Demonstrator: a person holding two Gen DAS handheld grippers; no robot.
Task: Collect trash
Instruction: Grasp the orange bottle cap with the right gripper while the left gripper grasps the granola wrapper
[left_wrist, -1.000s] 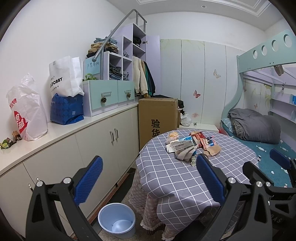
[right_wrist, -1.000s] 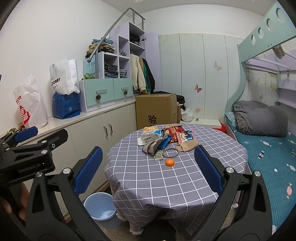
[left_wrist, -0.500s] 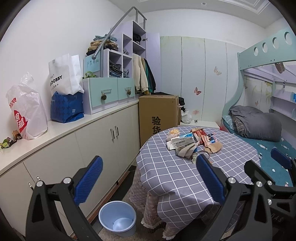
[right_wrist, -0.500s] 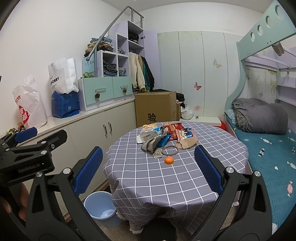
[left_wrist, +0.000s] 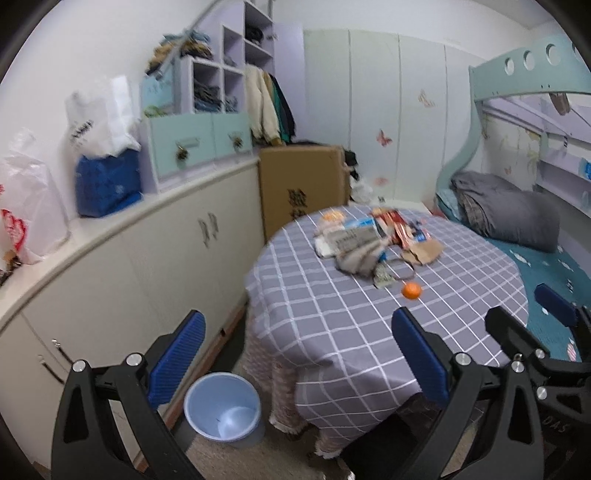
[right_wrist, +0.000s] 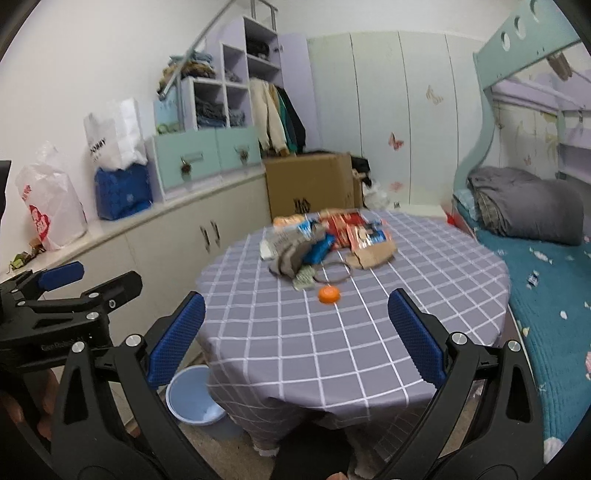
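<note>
Right wrist view: right hand-held gripper (right_wrist: 295, 338) spread wide, empty, short of the round grey checked-cloth desk (right_wrist: 369, 350).
Left hand-held gripper (left_wrist: 297, 352): likewise wide apart, holding nothing.
Trash: heap of crumpled snack wrappers (right_wrist: 325, 240) ahead of both, mid-desk, small orange cap (right_wrist: 329, 294) nearest.
Light-blue plastic bin (left_wrist: 223, 410): on floor below left, apparently awaiting drops.

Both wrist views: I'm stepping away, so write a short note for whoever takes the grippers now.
Left gripper: open, empty, short of the table.
Right gripper: open, empty, over the near table edge.
Pile of crumpled wrappers and packets lies on the round grey checked tablecloth, far side; small orange fruit apart, nearer.
Light blue plastic bin stands on the floor left of the table.
Done: nothing collected.
Left: everything.
</note>
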